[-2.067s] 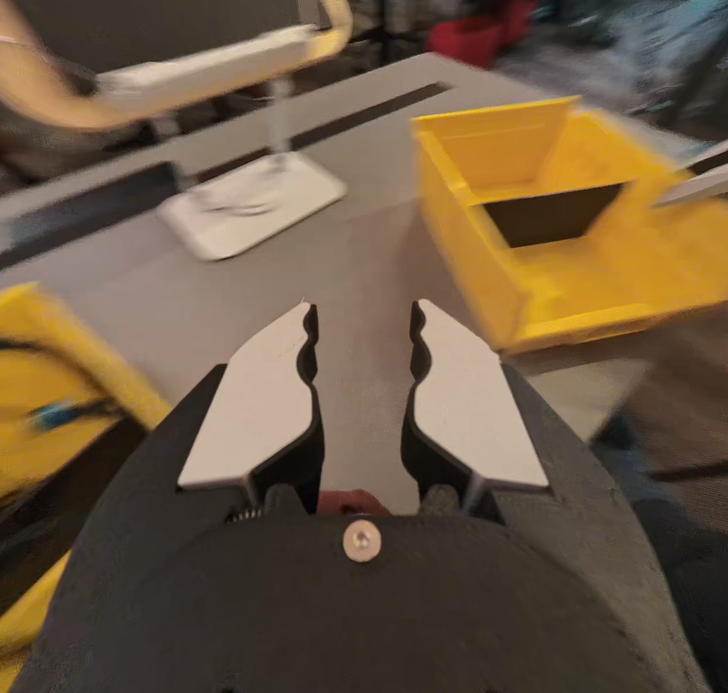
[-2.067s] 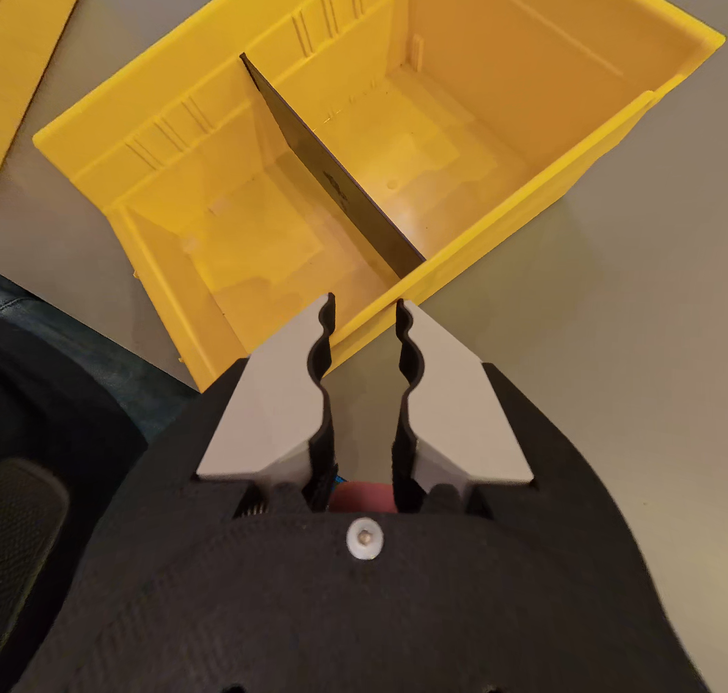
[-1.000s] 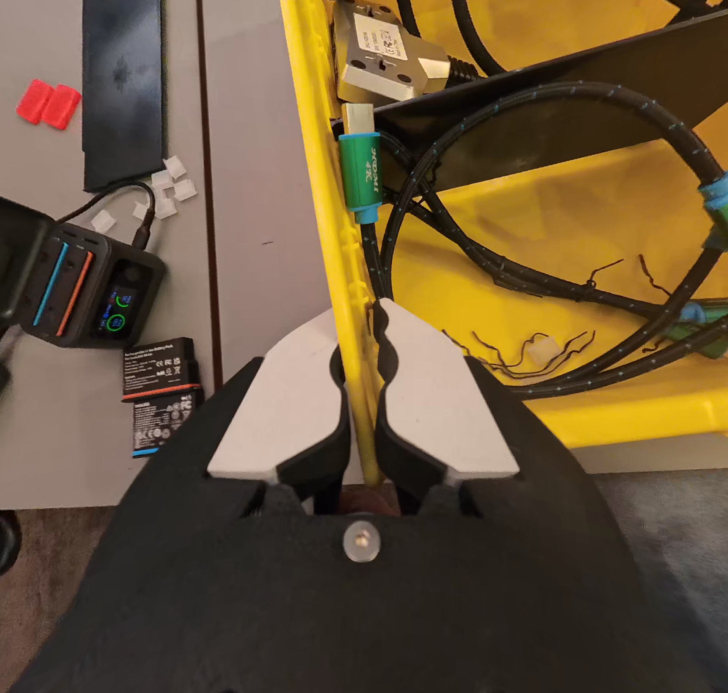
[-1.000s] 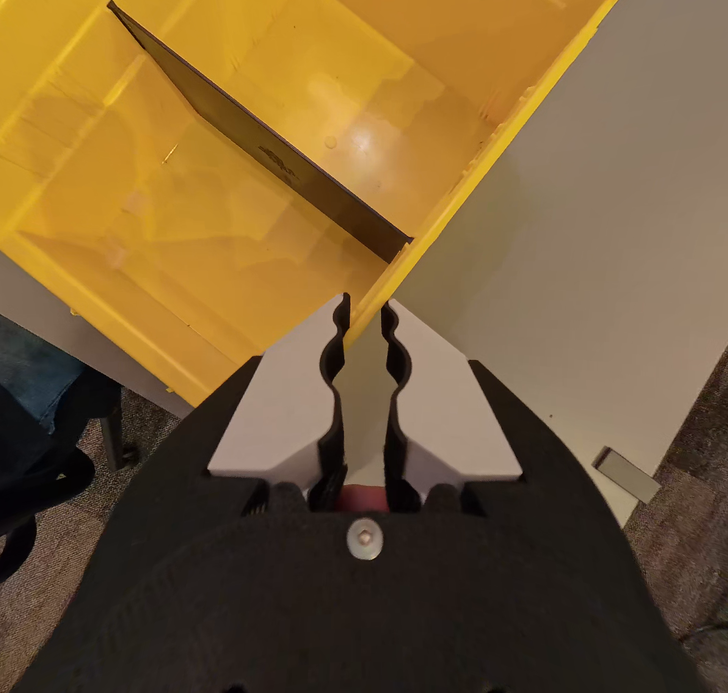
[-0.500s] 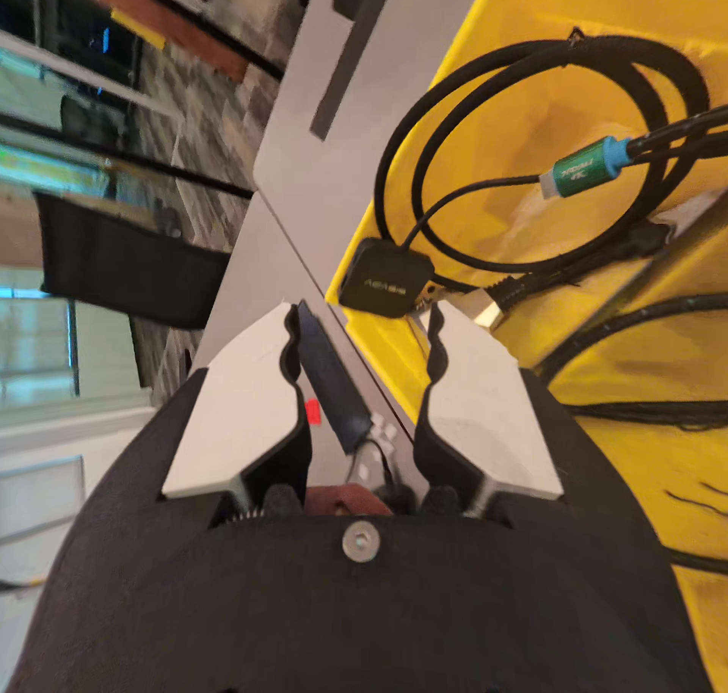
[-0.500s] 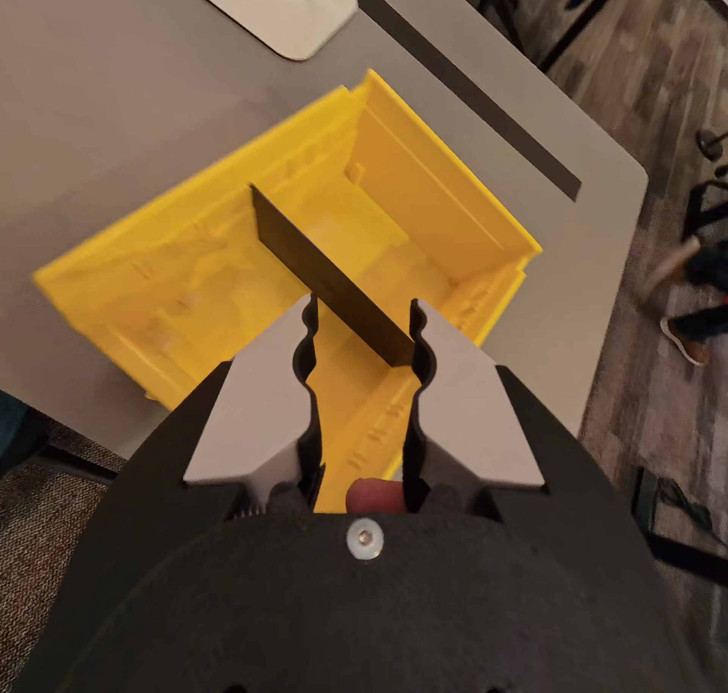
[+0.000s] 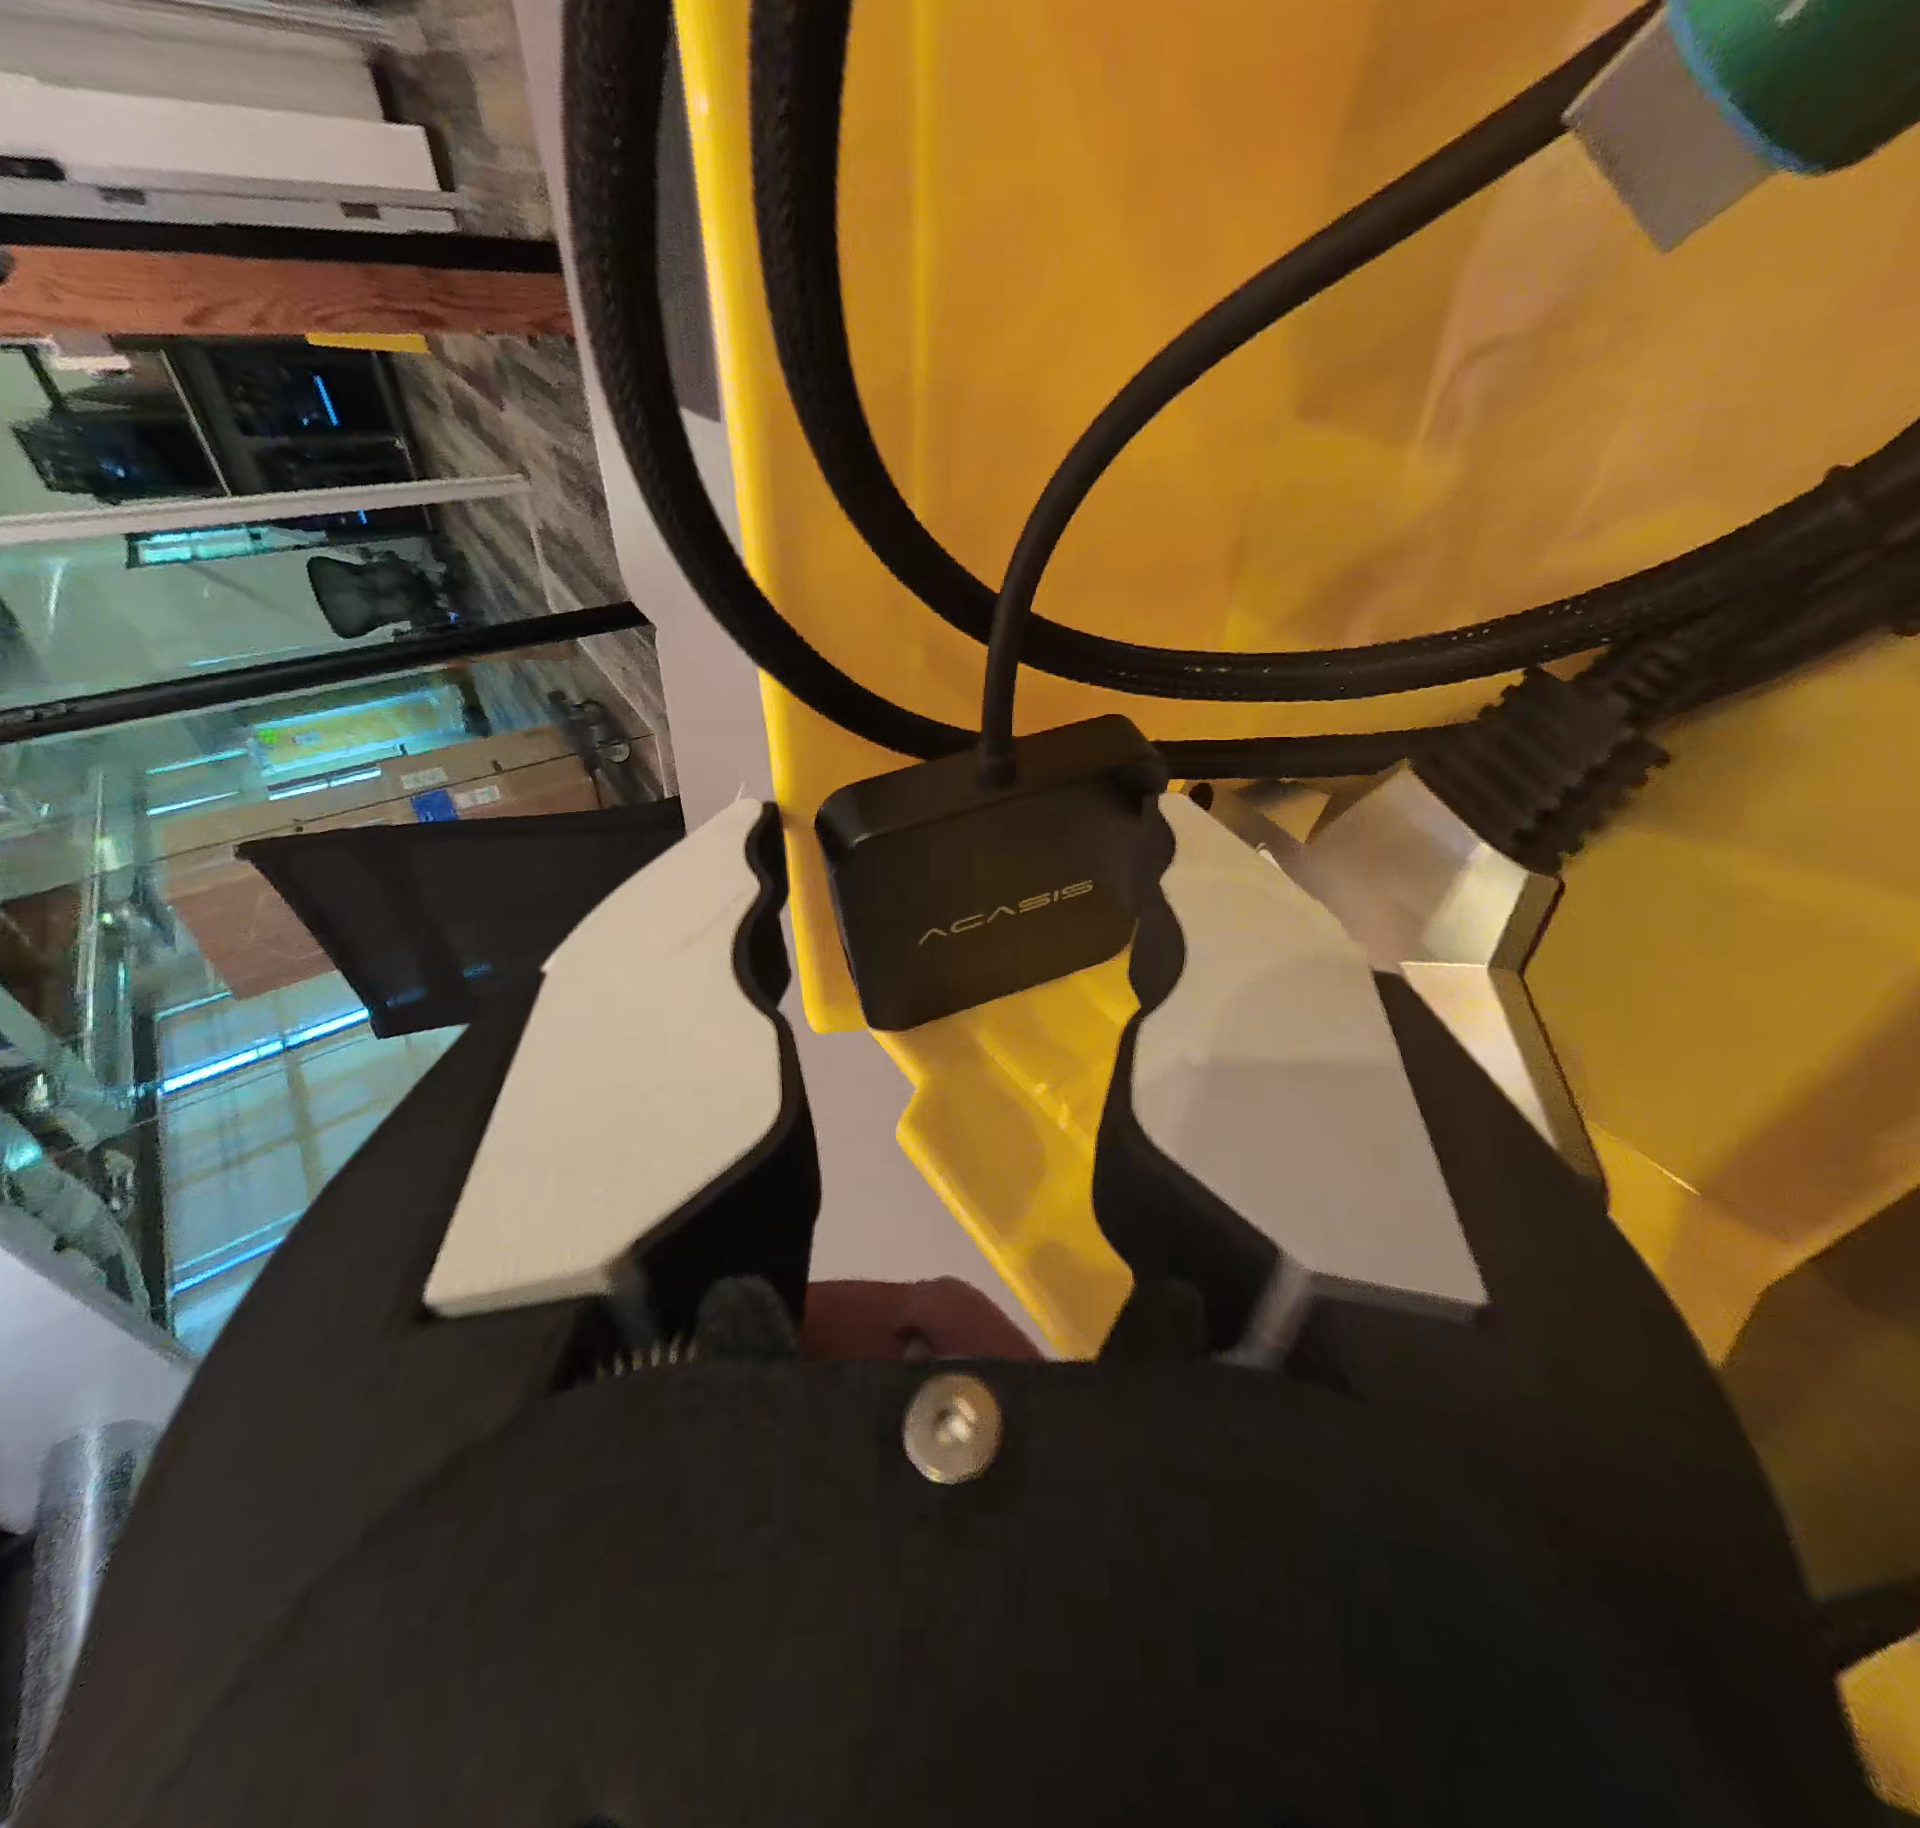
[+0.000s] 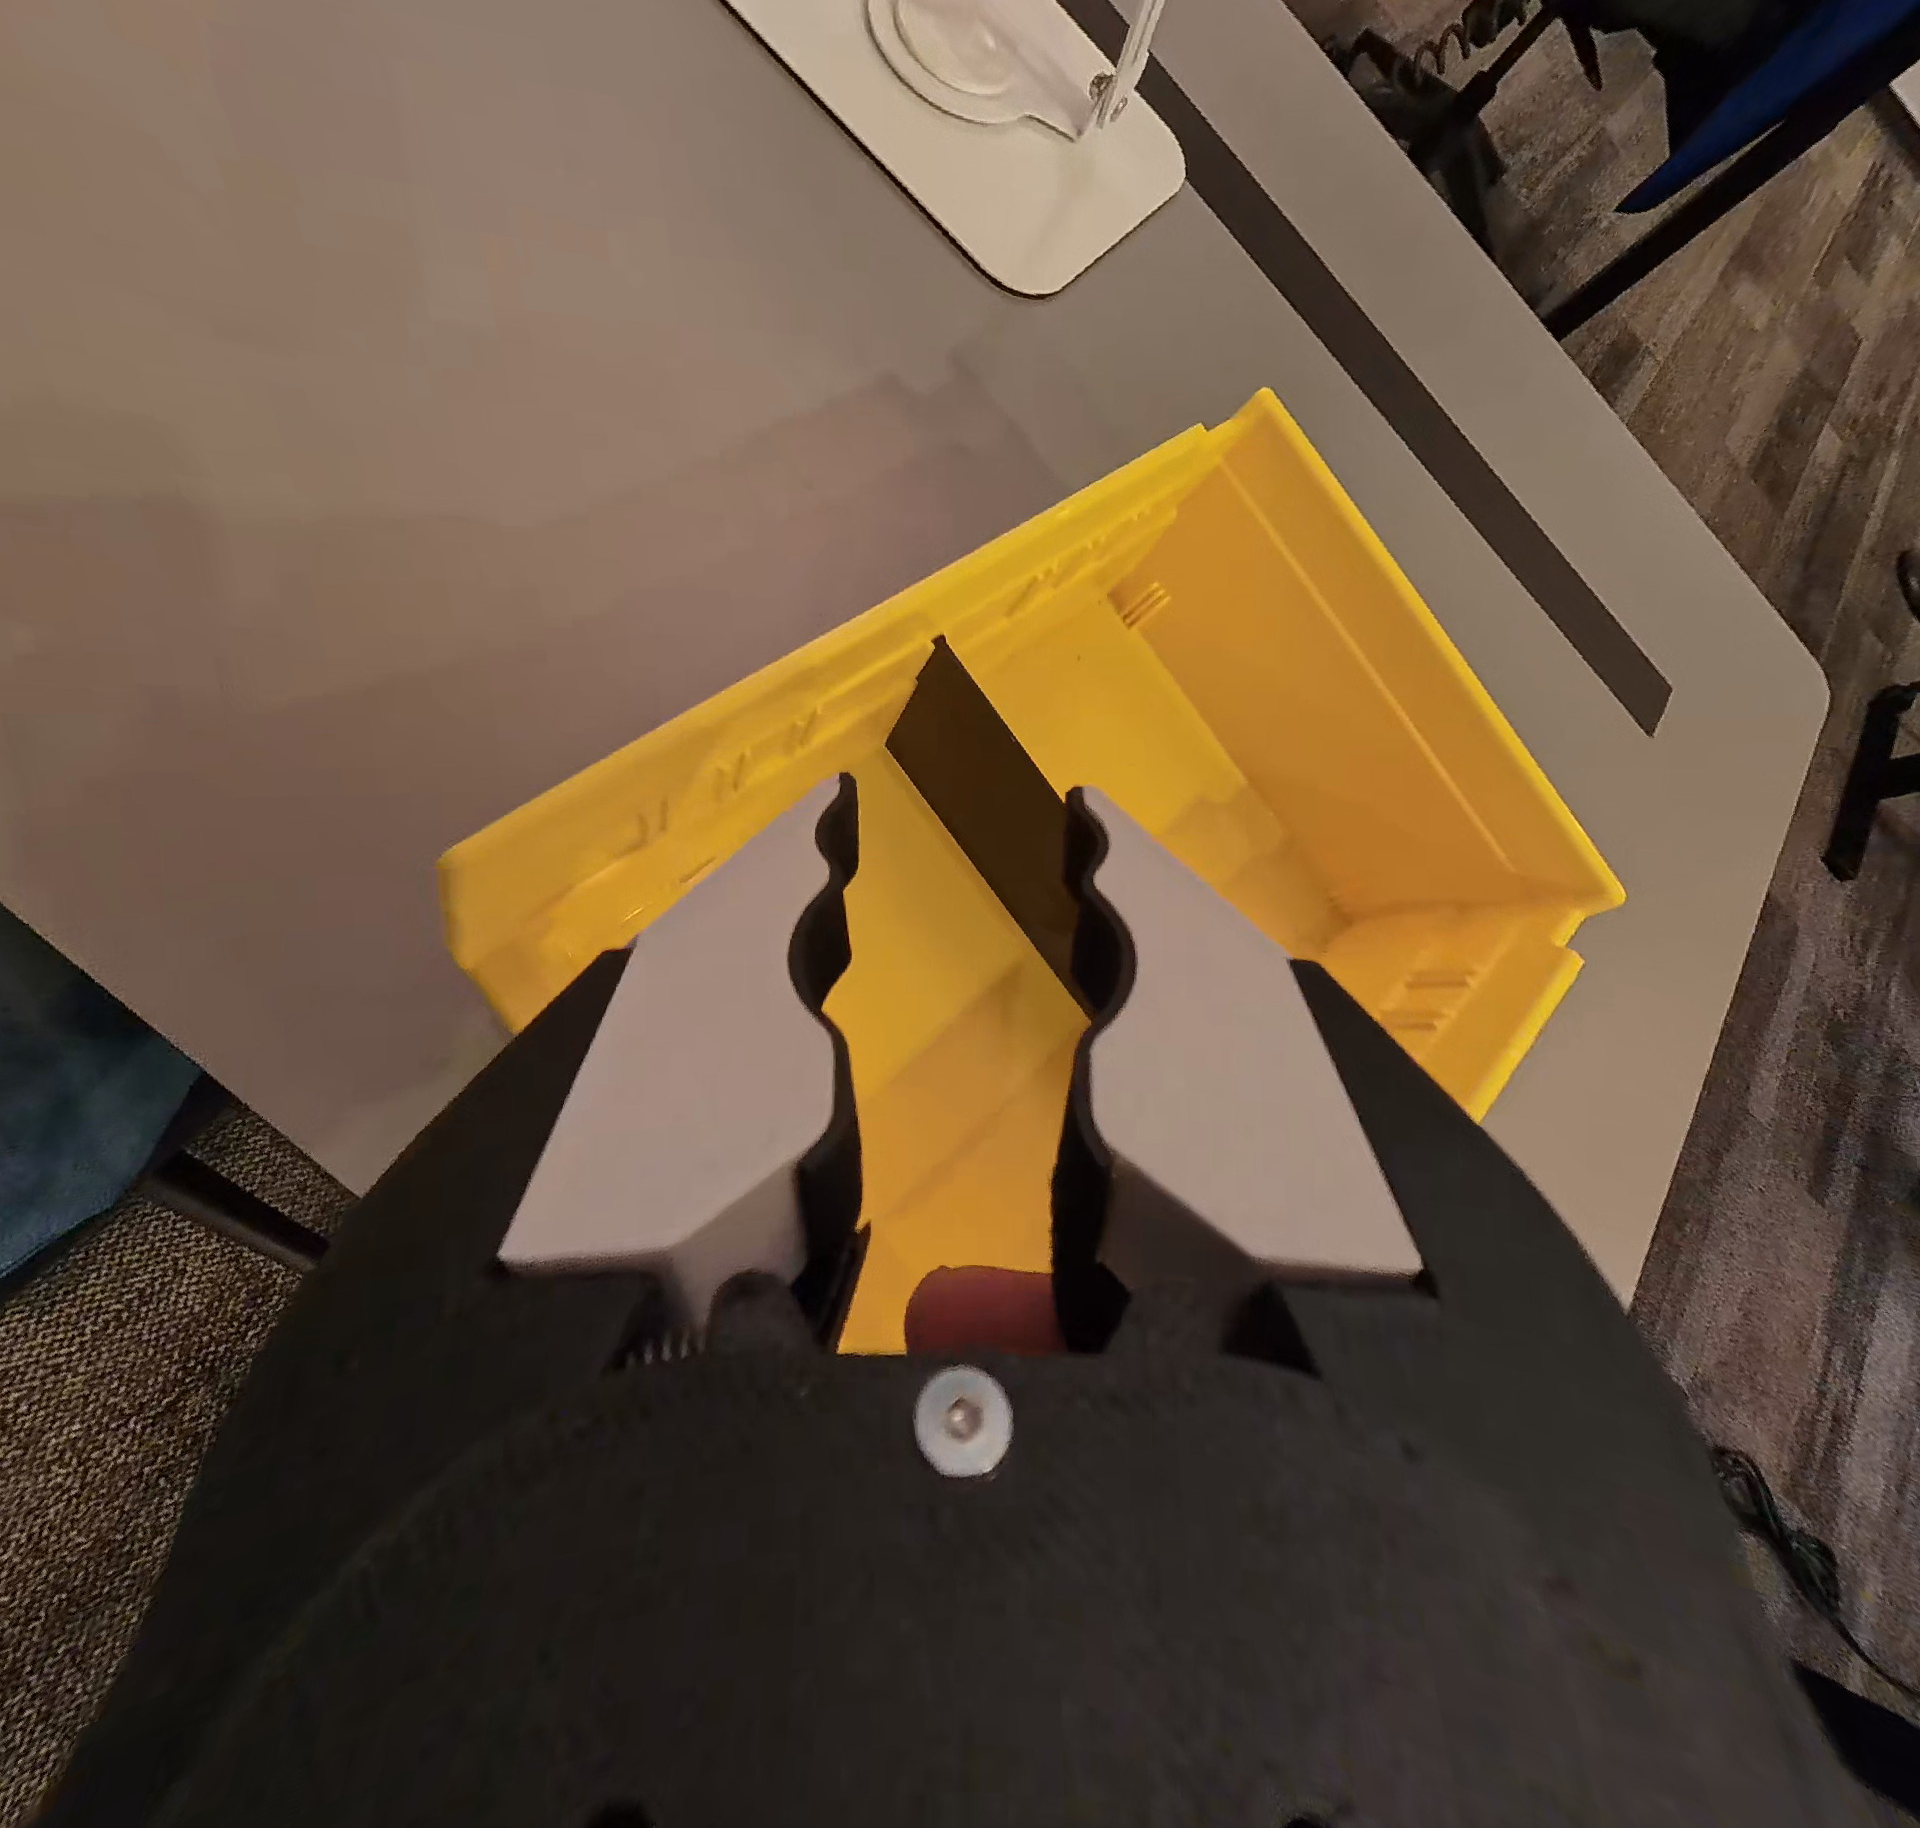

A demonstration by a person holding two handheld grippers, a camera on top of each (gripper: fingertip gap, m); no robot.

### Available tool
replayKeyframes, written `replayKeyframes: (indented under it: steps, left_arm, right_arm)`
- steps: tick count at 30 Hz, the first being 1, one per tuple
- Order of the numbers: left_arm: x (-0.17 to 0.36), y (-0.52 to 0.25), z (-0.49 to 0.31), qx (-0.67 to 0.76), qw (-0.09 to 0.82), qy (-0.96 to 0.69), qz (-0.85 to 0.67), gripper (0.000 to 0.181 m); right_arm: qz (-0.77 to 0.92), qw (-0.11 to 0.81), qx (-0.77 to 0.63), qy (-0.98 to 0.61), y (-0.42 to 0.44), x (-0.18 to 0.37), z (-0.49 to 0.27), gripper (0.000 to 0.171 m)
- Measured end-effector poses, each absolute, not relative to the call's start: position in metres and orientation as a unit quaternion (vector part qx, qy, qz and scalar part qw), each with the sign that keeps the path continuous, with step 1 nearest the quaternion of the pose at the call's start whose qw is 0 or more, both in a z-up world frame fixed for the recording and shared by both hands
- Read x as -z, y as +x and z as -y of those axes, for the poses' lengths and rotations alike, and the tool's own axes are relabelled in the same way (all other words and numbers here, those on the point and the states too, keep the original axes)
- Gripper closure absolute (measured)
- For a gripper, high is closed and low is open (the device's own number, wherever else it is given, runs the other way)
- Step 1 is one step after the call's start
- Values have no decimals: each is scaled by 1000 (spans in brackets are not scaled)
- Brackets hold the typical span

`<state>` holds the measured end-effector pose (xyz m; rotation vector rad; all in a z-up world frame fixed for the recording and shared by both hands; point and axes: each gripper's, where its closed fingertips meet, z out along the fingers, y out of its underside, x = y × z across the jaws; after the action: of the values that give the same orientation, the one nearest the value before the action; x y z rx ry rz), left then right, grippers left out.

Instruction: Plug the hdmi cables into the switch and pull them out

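Your grey table (image 8: 520, 407) carries a white stand base (image 8: 997, 105) at twelve o'clock; wood-look floor (image 8: 1766, 407) lies at two o'clock, carpet (image 8: 114, 1383) at eight. Glass partitions (image 7: 260, 698) stand at nine o'clock.

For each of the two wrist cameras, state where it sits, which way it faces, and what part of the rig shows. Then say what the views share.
Left wrist view: on the left gripper, looking along its open fingers at a small black box on the rim of a yellow bin holding cables.
Right wrist view: on the right gripper, raised, looking down between open fingers into an empty yellow bin on a grey table.
Shared: nothing certain; the bins differ.
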<state>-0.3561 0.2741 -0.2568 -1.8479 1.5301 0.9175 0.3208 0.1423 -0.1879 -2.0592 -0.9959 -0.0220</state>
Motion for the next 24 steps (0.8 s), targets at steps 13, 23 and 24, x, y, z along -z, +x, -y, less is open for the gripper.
replayKeyframes:
  steps: [13,23,24]
  left_arm:
    - [229,-350,-245,-372,357,-650,-559,165]
    - [149,-352,-200,-415,427,-631,-498,167]
    - [138,-352,-196,-423,435,-627,-488,168]
  right_arm:
    - [419,420,-4,-805,288,188,-145,136]
    - [448,447,-34,-773,248,162,-141,136]
    - [453,449,-37,-770,243,161,-141,136]
